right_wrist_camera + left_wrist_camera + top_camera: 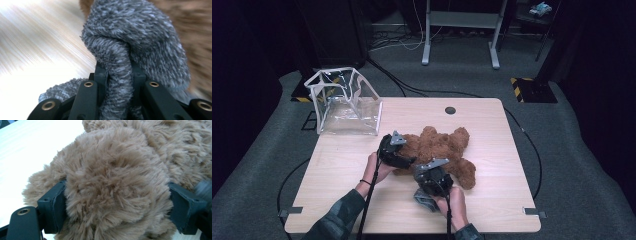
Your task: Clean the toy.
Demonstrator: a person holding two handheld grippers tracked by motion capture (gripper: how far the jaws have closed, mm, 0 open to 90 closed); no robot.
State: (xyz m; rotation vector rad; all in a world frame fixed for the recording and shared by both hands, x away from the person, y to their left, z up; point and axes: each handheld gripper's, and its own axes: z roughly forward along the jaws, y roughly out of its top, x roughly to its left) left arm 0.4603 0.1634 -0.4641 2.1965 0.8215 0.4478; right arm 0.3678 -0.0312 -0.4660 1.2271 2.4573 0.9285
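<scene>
Your left gripper (117, 202) clamps the teddy bear (439, 147) steady by a limb, probably a leg, while your right gripper (118, 75), beside the bear, pinches the grey sock (140, 42), ready to dress it.

Teddy bear (195, 37) blurred, perhaps motion

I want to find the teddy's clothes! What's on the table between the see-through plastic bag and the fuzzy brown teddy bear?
Nothing: in the high view, bare light wooden table lies between the clear plastic bag and the brown plush teddy bear.
</scene>
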